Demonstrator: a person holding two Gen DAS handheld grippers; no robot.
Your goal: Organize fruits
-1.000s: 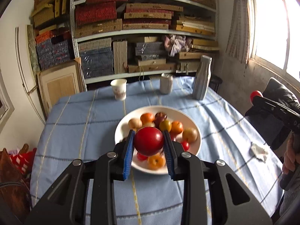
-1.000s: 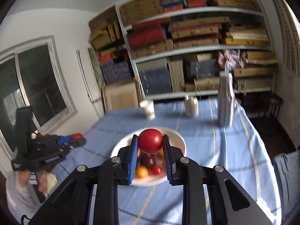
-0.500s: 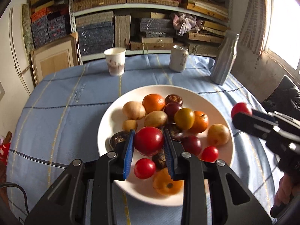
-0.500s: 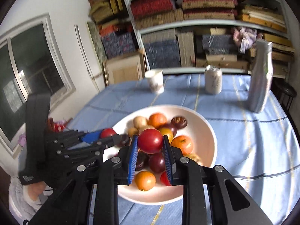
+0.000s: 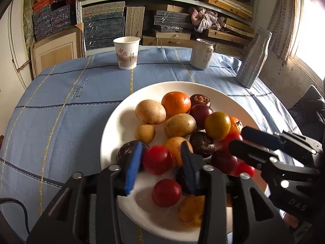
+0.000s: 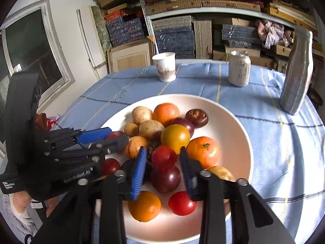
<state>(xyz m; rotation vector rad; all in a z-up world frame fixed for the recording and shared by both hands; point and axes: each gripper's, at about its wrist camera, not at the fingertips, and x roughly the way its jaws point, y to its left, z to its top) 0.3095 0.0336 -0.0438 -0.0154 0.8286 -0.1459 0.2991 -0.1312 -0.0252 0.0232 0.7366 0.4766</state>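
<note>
White plate (image 5: 113, 126) on the blue-clothed counter (image 5: 61, 109), heaped with fruit. Red tomato (image 5: 156, 159) over its near-left part, between the left tool's (image 5: 160, 160) blue pads, jaws opening. Second red tomato (image 6: 164, 157) over the plate's middle, between the right tool's (image 6: 163, 163) opening pads; paper cup (image 5: 127, 52), can (image 5: 202, 53), grey bottle (image 5: 252, 59) beyond the plate.

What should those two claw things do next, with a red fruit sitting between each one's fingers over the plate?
Probably finish letting go, then lift straight up. Both the left gripper and the right gripper are opening, each with a red fruit loose between its fingers, already low over the white plate.
</note>
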